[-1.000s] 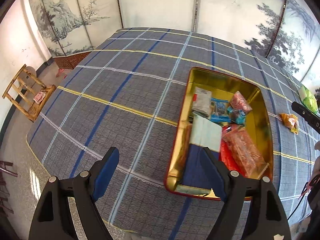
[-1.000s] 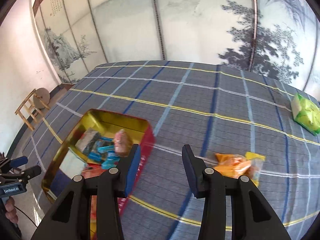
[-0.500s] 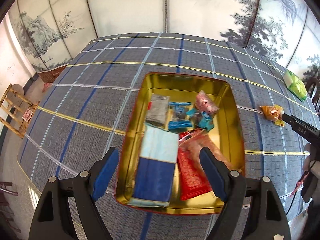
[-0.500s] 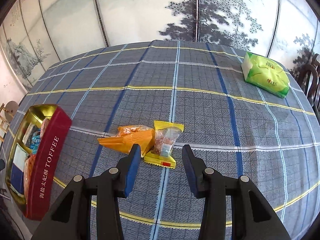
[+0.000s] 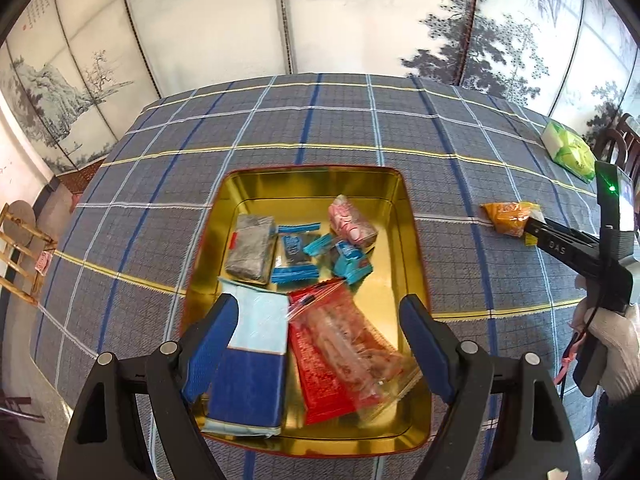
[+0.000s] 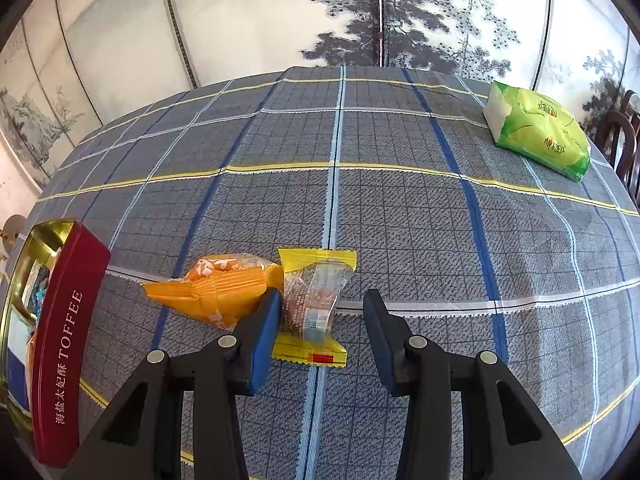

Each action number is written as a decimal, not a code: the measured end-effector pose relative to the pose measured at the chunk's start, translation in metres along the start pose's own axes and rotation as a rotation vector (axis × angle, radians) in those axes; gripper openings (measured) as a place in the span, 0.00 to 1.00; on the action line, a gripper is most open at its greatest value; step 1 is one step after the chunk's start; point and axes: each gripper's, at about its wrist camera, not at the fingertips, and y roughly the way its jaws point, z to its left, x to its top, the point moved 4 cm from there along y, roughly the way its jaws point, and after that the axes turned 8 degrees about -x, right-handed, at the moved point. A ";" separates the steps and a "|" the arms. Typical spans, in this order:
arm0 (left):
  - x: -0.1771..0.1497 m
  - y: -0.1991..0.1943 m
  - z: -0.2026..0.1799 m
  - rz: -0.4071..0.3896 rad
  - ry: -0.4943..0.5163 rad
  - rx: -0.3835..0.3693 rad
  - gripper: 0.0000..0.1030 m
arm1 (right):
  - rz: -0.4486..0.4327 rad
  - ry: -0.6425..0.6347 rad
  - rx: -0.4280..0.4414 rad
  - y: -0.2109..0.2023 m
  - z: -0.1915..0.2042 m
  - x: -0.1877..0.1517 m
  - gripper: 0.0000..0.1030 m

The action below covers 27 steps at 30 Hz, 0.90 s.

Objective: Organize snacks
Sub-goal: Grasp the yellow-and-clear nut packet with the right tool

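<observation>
An open gold tin [image 5: 304, 184] with a red outer wall [image 6: 60, 340] sits on the plaid tablecloth. It holds a blue and pale-blue packet [image 5: 248, 360], a red packet [image 5: 332, 344], a grey one [image 5: 250, 250], a pink one [image 5: 352, 224] and small blue candies [image 5: 296, 252]. My left gripper [image 5: 318, 308] hovers open above the tin's near half, holding nothing. To the tin's right lie an orange packet [image 6: 224, 288] and a clear, yellow-edged packet [image 6: 316, 300]. My right gripper [image 6: 322, 300] straddles the clear packet, its pads not pressing it.
A green tissue pack [image 6: 540, 132] lies at the table's far right, near a dark chair [image 6: 624, 136]. A gloved hand [image 5: 612, 344] holds the right gripper. A wooden stool [image 5: 24, 248] stands on the floor at the left. Painted screens stand behind the table.
My left gripper has moved right until the tin lies centred under it. My right gripper has swung away from the tin and come down over the orange and clear packets.
</observation>
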 end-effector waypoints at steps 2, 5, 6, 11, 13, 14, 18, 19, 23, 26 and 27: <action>0.002 0.002 -0.009 0.004 0.015 -0.005 0.78 | -0.012 -0.012 -0.006 0.002 0.002 0.000 0.41; 0.005 0.006 -0.021 0.002 0.041 -0.007 0.78 | -0.029 -0.024 -0.008 0.002 0.003 0.000 0.38; 0.006 0.008 -0.025 0.003 0.047 -0.010 0.78 | -0.036 -0.029 -0.010 0.002 0.004 0.000 0.36; 0.011 0.016 -0.050 0.006 0.081 -0.033 0.78 | -0.062 -0.050 -0.008 0.001 0.004 -0.002 0.28; 0.014 0.019 -0.061 0.001 0.098 -0.039 0.78 | -0.067 -0.049 -0.012 0.001 0.001 -0.004 0.27; 0.015 0.020 -0.065 -0.001 0.106 -0.045 0.78 | -0.067 -0.043 -0.007 0.001 -0.002 -0.004 0.27; 0.020 0.028 -0.087 -0.008 0.126 -0.087 0.78 | -0.068 -0.019 -0.026 0.002 -0.025 -0.003 0.27; 0.021 0.030 -0.091 -0.008 0.127 -0.097 0.78 | -0.069 -0.010 -0.037 0.002 -0.033 -0.004 0.27; 0.025 0.043 -0.112 -0.012 0.130 -0.150 0.78 | -0.064 0.031 -0.078 0.002 -0.072 -0.007 0.27; 0.029 0.054 -0.127 -0.016 0.142 -0.178 0.78 | -0.065 0.043 -0.122 0.000 -0.099 -0.010 0.27; 0.031 0.058 -0.132 -0.016 0.147 -0.186 0.78 | -0.062 0.050 -0.134 0.000 -0.108 -0.012 0.27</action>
